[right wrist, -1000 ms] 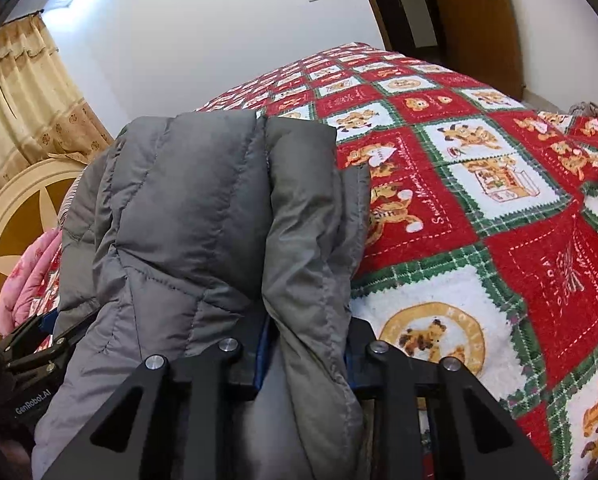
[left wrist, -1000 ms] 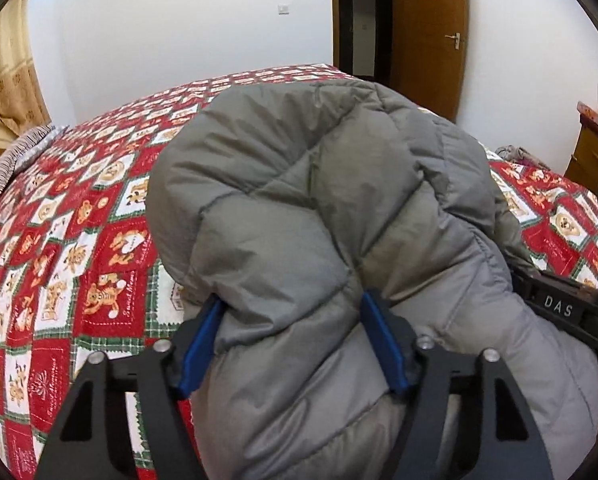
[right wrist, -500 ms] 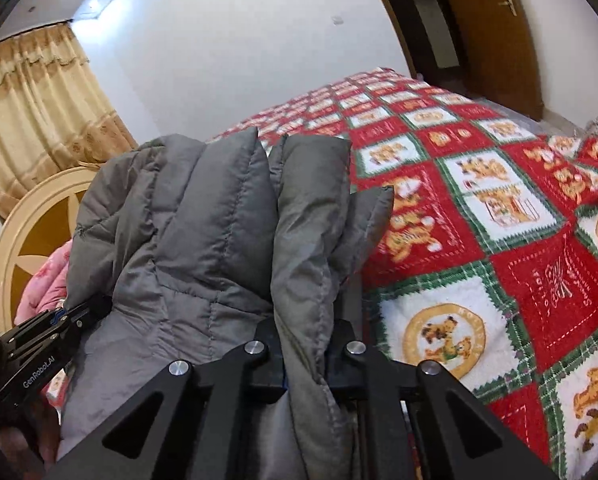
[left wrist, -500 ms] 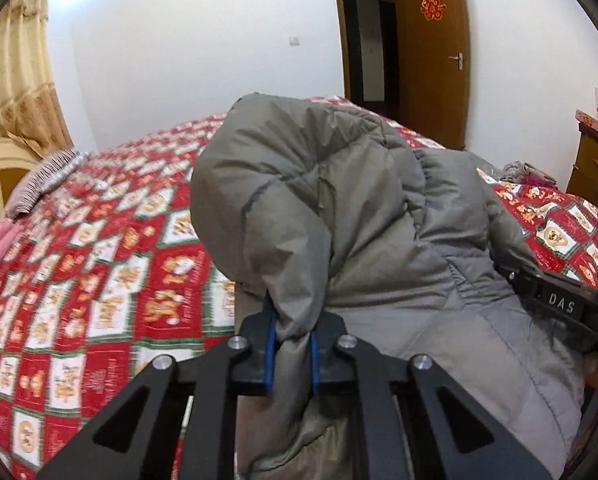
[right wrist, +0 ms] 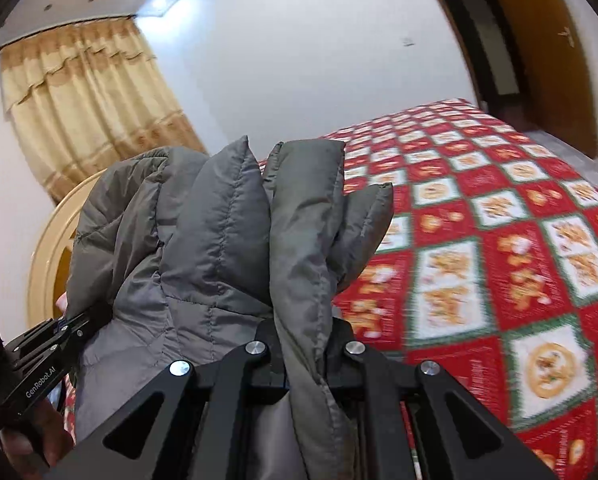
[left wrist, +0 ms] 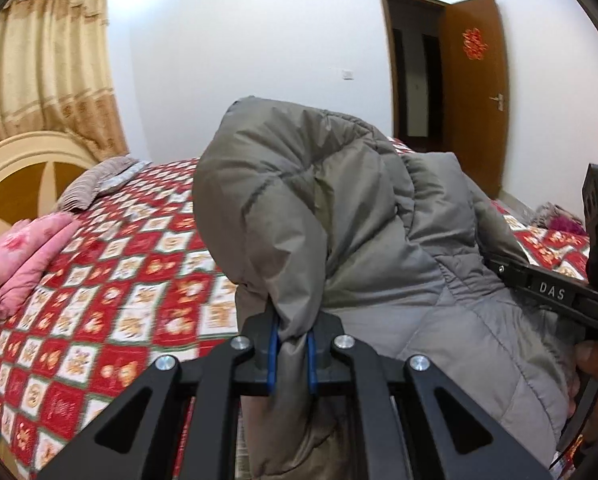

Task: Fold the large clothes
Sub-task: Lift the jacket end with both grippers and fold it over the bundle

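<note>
Found left gripper (left wrist: 291,350) and right gripper (right wrist: 305,364) each pinching grey padded jacket (left wrist: 339,220), raised above quilt (right wrist: 499,260) toward 12 o'clock. Recommended: keep 2 grips level, lower evenly.

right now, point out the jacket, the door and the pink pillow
jacket (left wrist: 299,208), left wrist view, on its puffy grey top
door (left wrist: 475,92), left wrist view, on the brown panel
pink pillow (left wrist: 27,256), left wrist view, on its side

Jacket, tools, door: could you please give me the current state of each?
Grey puffer jacket: lifted, bunched, held by both tools.
Left tool: shut on the jacket.
Right tool: shut on the jacket.
Door: open.
Curtain: drawn.
</note>
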`<state>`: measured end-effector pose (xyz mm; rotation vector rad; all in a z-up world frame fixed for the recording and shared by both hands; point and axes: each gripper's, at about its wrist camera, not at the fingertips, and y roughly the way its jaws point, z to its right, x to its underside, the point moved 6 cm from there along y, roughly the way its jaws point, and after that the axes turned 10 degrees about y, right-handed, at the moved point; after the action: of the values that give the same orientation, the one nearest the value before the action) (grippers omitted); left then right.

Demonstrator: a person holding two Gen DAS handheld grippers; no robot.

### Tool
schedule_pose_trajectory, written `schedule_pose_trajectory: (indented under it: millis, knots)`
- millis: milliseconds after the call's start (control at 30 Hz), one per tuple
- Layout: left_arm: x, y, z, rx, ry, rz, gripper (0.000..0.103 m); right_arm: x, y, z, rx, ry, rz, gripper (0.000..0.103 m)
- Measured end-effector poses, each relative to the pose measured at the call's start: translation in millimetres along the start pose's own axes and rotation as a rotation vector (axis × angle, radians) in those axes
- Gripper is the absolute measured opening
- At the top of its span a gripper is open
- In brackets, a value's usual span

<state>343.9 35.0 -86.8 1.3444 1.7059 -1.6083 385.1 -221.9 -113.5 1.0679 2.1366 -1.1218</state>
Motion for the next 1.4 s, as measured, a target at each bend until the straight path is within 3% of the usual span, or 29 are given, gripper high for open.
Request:
schedule_pose_trajectory:
  millis: [300,667,1400]
  knots:
    - [29.7,-16.0,-63.7,-0.082,-0.076,-0.019,0.011,21.9,41.2,-73.9,-0.082,-0.082,-0.069,0.008]
    - [55.2,-30.7,-111.6,-0.144,-0.110,-0.034,0.011,41.1,73.2,-132.1,-0.130,-0.162,-0.131,0.008]
    - [102.8,-11.3,-154.4,-0.174,-0.127,-0.128,0.011,83.5,127.1,-178.4,-0.141,-0.232,-0.254,0.008]
